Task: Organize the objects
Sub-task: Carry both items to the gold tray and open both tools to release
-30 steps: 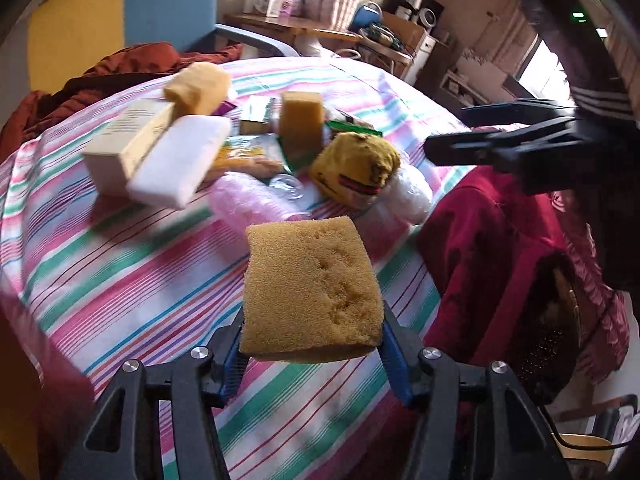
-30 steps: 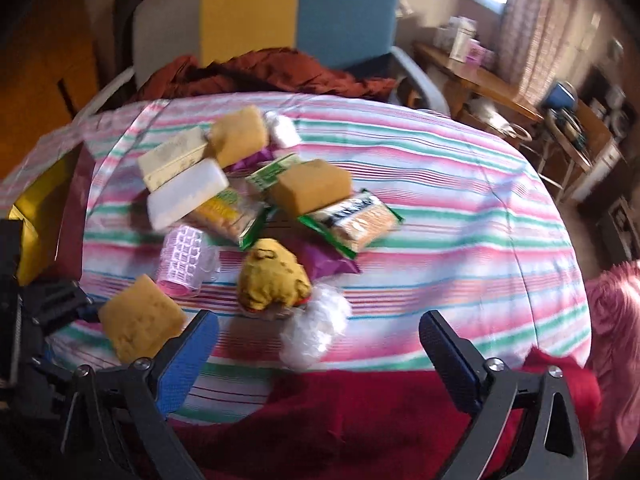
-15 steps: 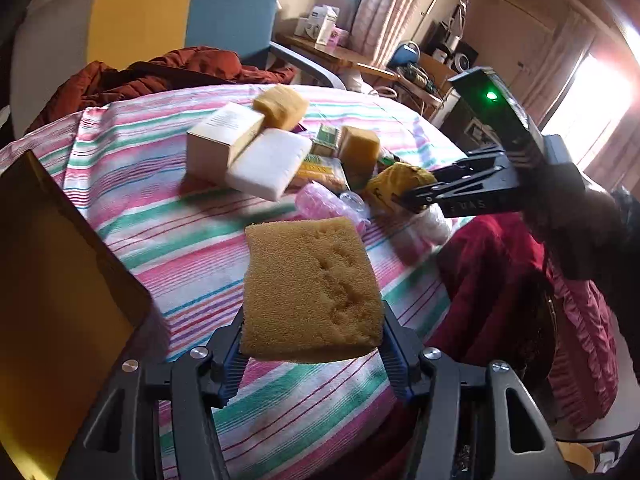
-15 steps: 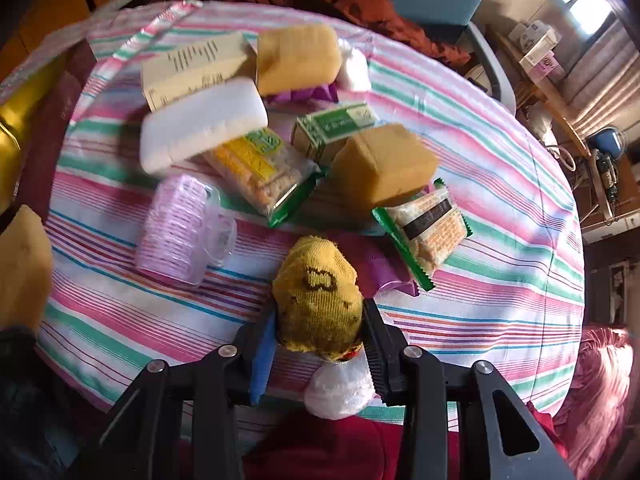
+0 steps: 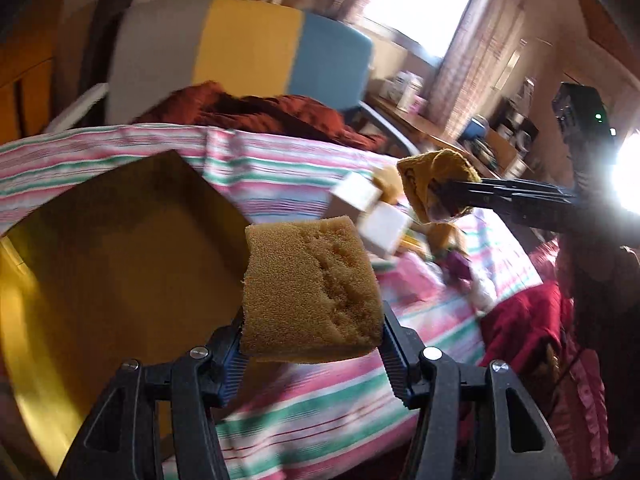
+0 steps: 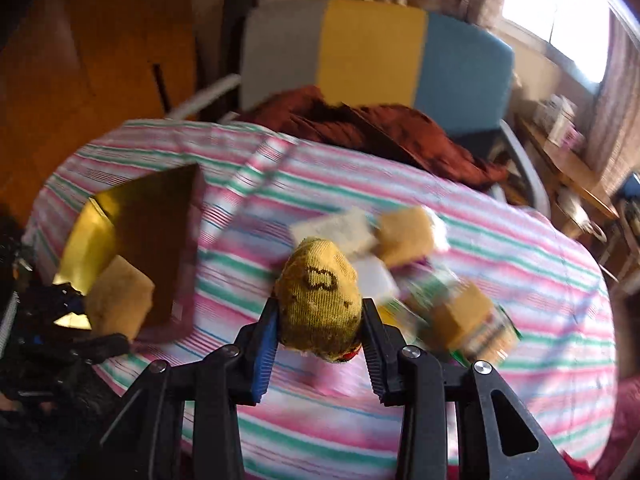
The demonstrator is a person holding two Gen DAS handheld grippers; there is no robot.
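Observation:
My left gripper is shut on a tan sponge, held in the air beside the open golden box at the table's left end. My right gripper is shut on a rolled yellow sock, lifted above the striped cloth. In the left wrist view the same sock hangs from the right gripper's black fingers. In the right wrist view the sponge sits in front of the golden box.
A striped tablecloth covers the round table. A blurred pile of white boxes, other sponges and snack packets lies mid-table. A colourful chair with rust-red cloth stands behind. Red fabric drapes the near edge.
The right gripper closed on the yellow sock and lifted it off the table. Both grippers swung left toward the golden box, which now fills the left wrist view's left half.

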